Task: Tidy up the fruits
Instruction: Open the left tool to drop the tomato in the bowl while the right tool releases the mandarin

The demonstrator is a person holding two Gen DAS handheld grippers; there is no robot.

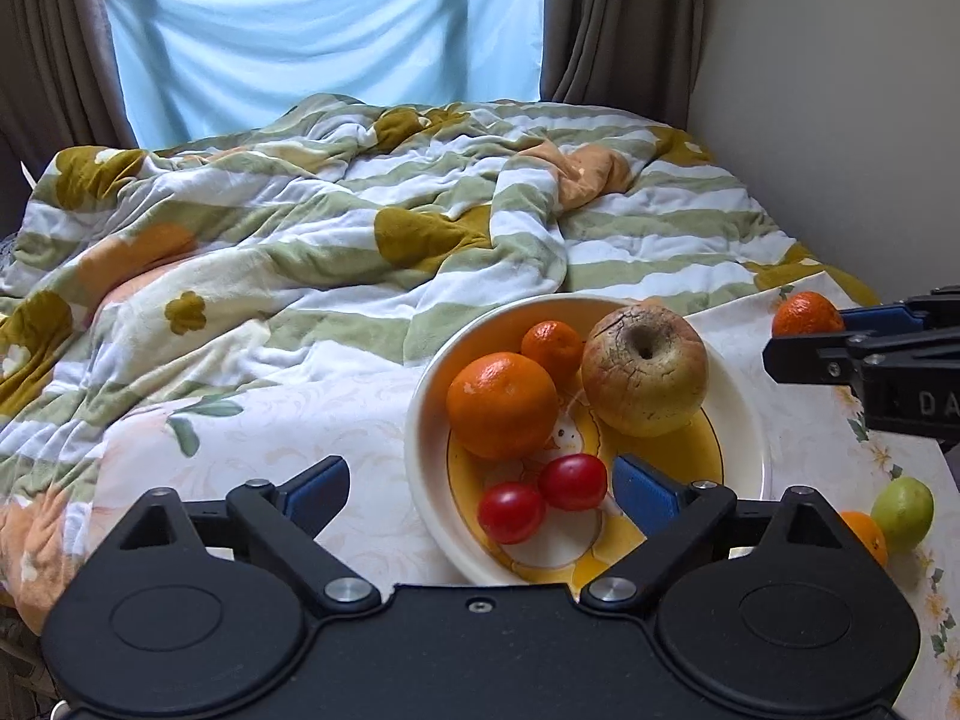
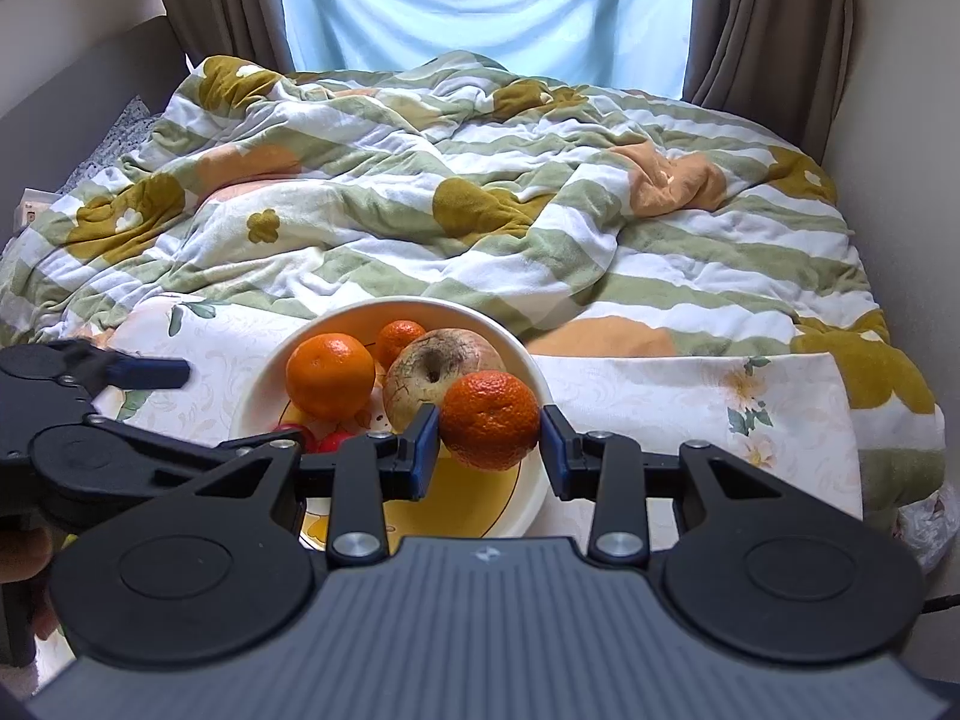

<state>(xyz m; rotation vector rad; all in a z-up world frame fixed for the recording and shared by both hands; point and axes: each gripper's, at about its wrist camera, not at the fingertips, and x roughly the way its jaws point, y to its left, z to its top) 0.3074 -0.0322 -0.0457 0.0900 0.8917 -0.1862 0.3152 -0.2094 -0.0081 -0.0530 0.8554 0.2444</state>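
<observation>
1. Left wrist view: your left claw (image 1: 480,489) is spread wide, nothing gripped, its right pad inside the bowl (image 1: 432,420) beside two red tomatoes (image 1: 543,495).
2. Bowl also holds a big orange (image 1: 501,405), a small mandarin (image 1: 552,345) and a wrinkled apple (image 1: 645,369).
3. On the far right, your right claw (image 1: 807,324) carries a mandarin; a green fruit (image 1: 903,513) and an orange one (image 1: 867,534) lie on the cloth (image 1: 300,420) near right.
4. Right wrist view: your right claw (image 2: 489,444) is clamped on a rough orange mandarin (image 2: 489,420), over the bowl's (image 2: 264,378) near right rim.
5. Left claw (image 2: 150,372) sits at the left; striped blanket (image 2: 480,210) lies beyond.
</observation>
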